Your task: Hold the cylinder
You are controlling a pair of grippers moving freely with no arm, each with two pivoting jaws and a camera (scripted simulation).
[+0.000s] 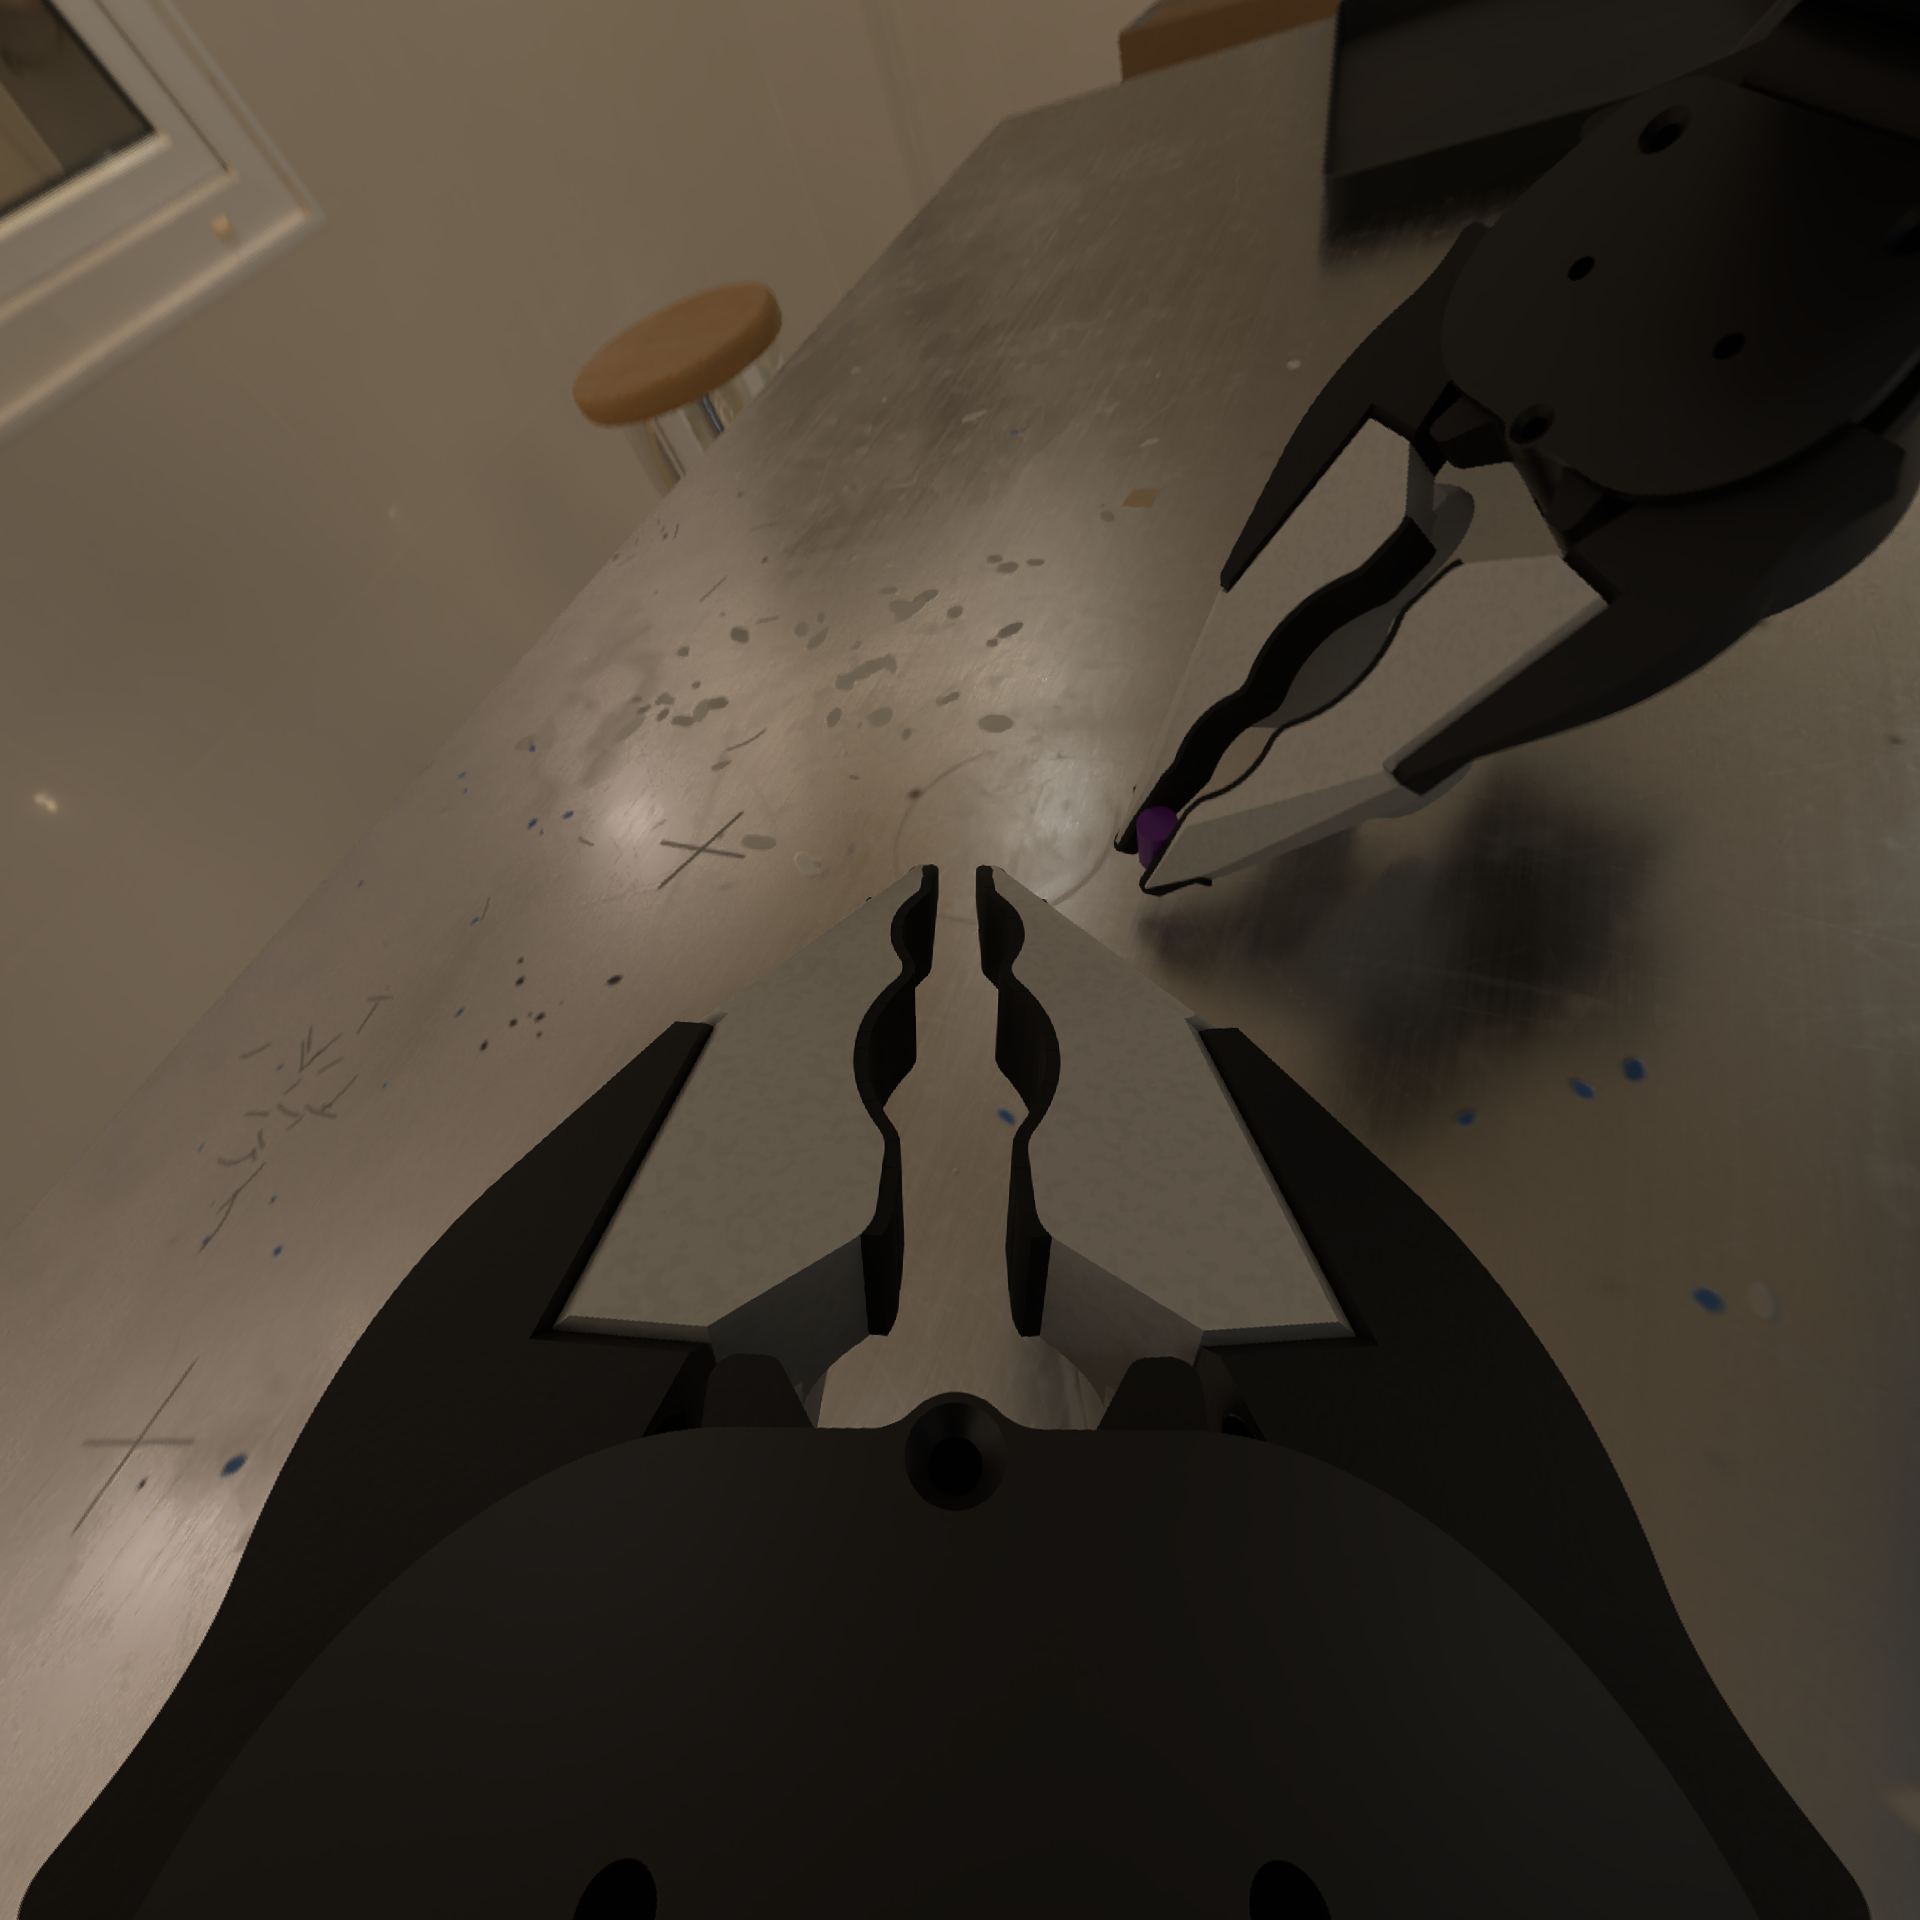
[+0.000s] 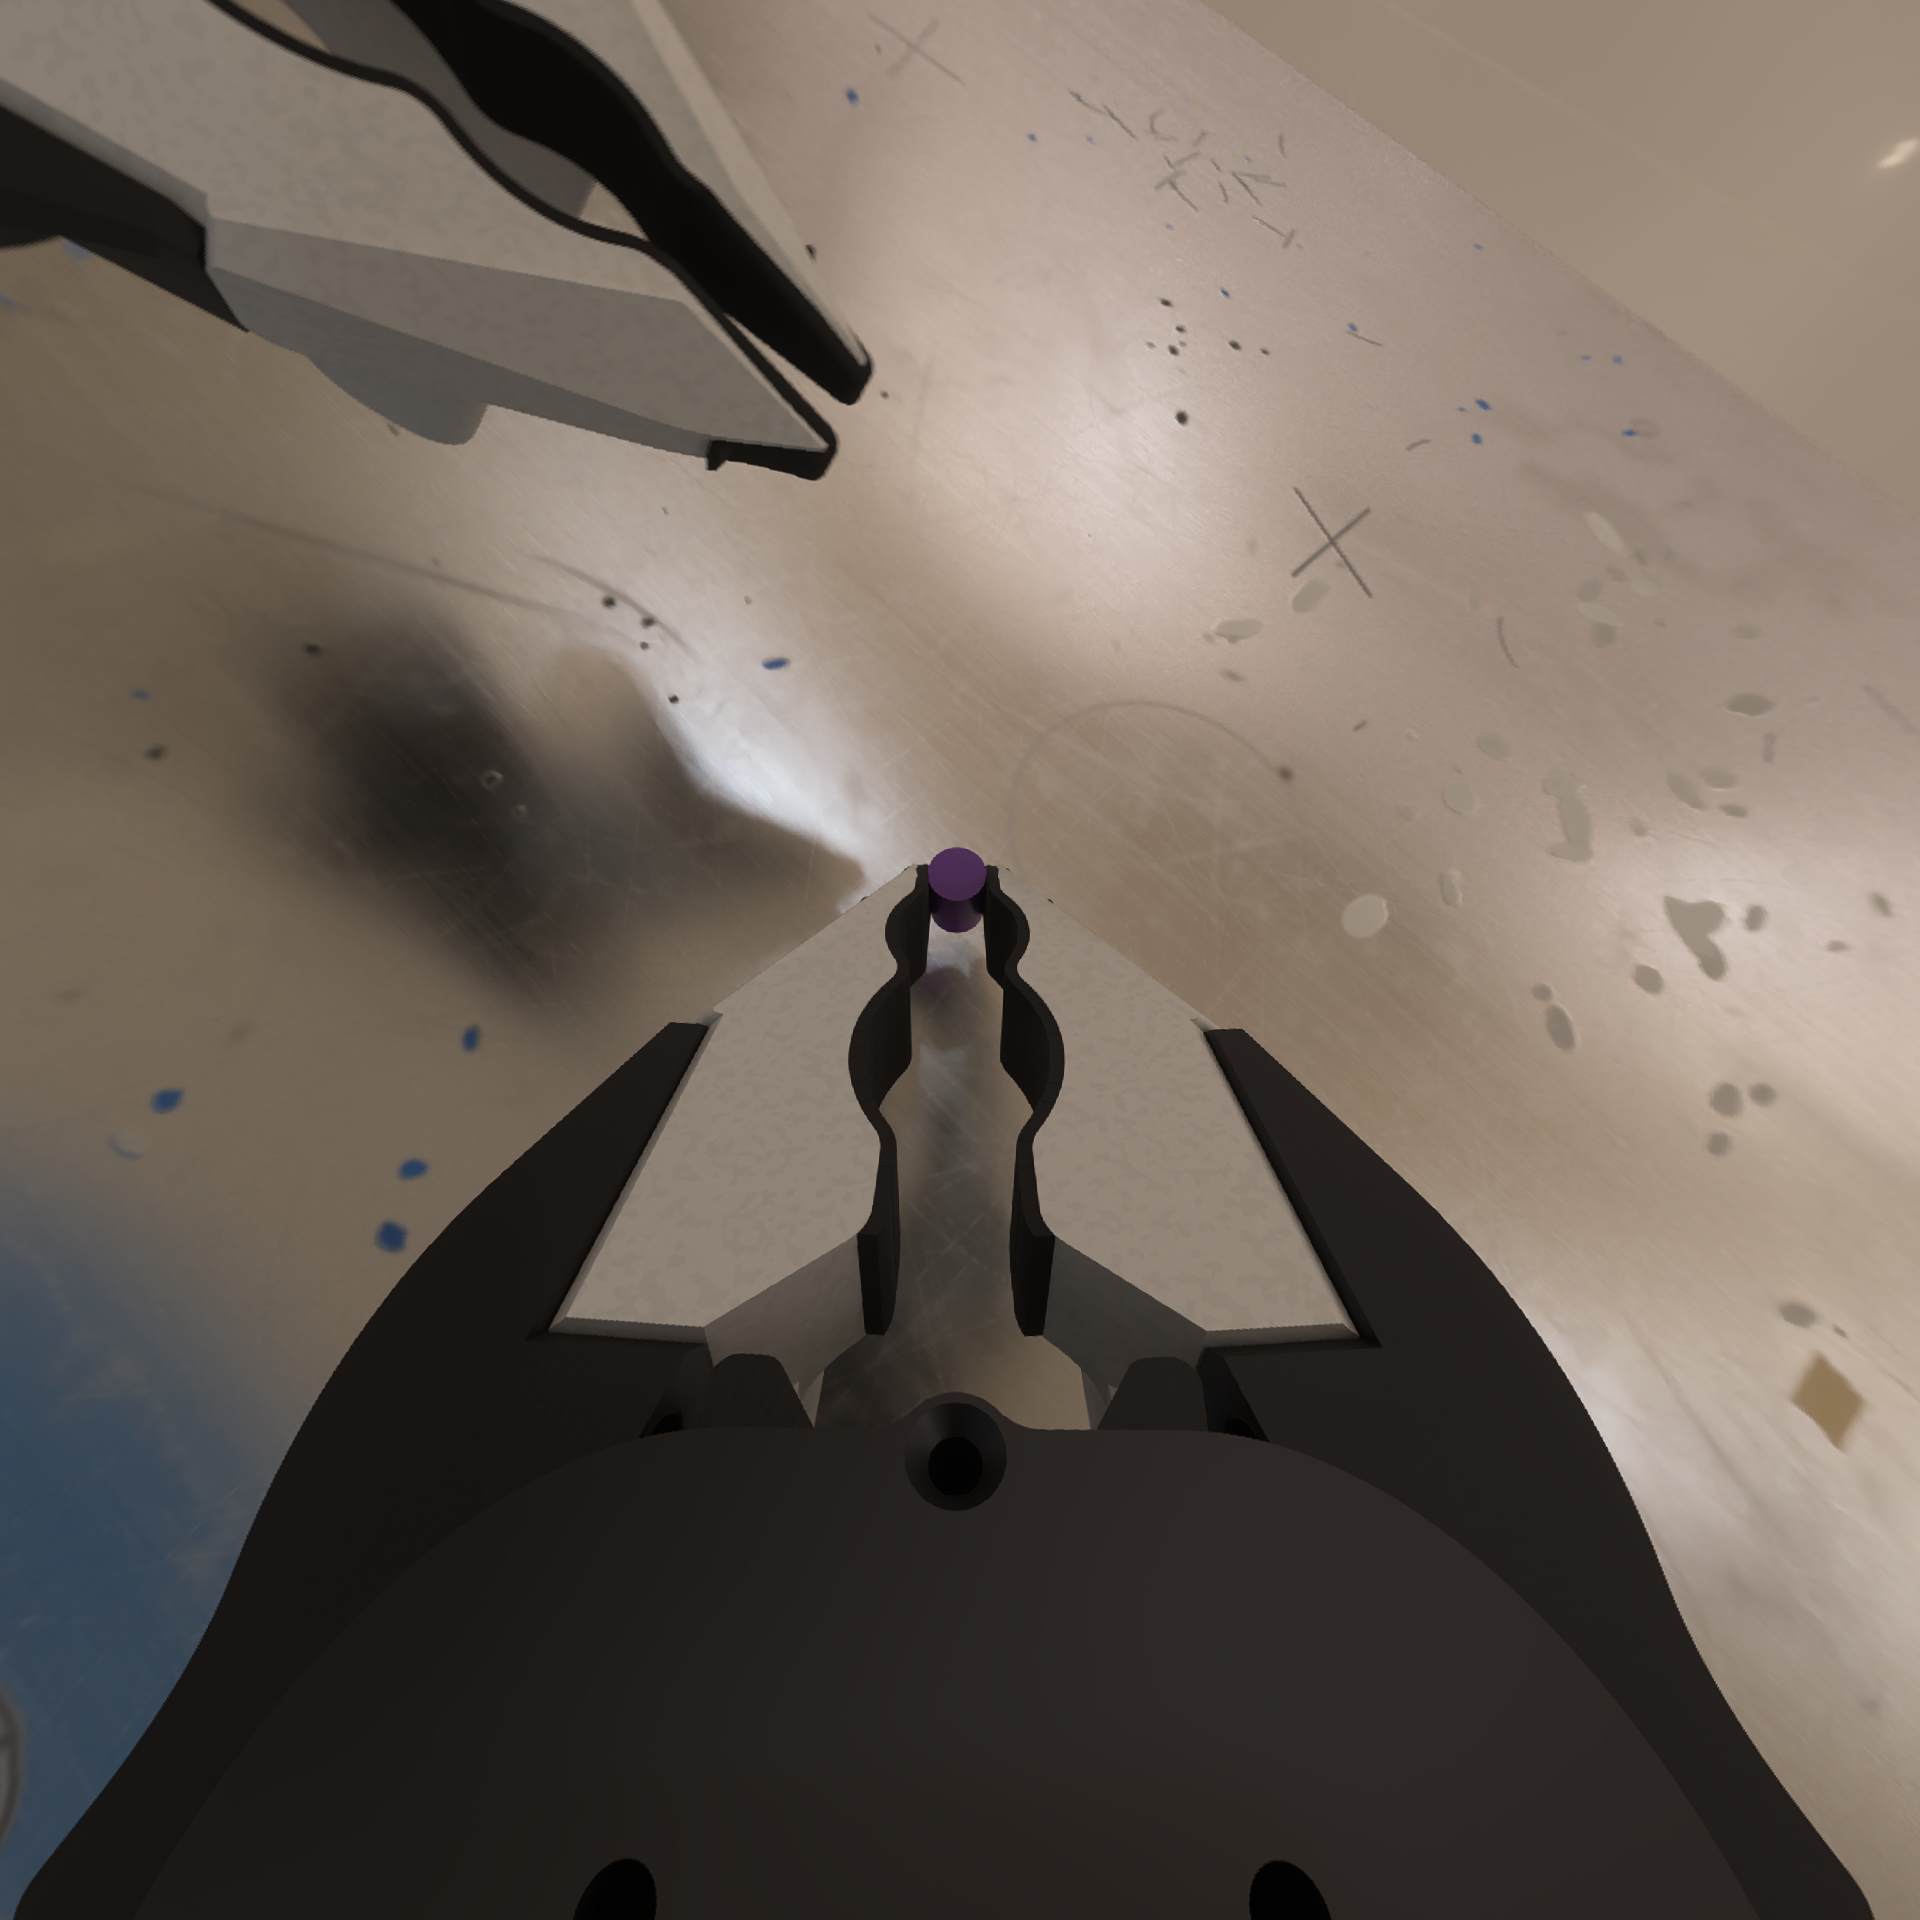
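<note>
Above the scuffed counter (image 2: 1351, 364), right gripper (image 2: 956, 883) fingers pinch a purple cylinder (image 2: 956, 878). Left gripper (image 1: 956, 883) fingers slightly apart, empty. Only left wrist view shows a stool (image 1: 681, 353).

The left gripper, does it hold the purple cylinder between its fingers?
No. The left gripper holds nothing; the purple cylinder sits pinched at the right gripper fingertips.

You'll find nothing readable here. The surface (image 1: 582, 790) carries only scratched crosses and illegible scribbles ahead-left of your left gripper (image 1: 956, 883).
</note>
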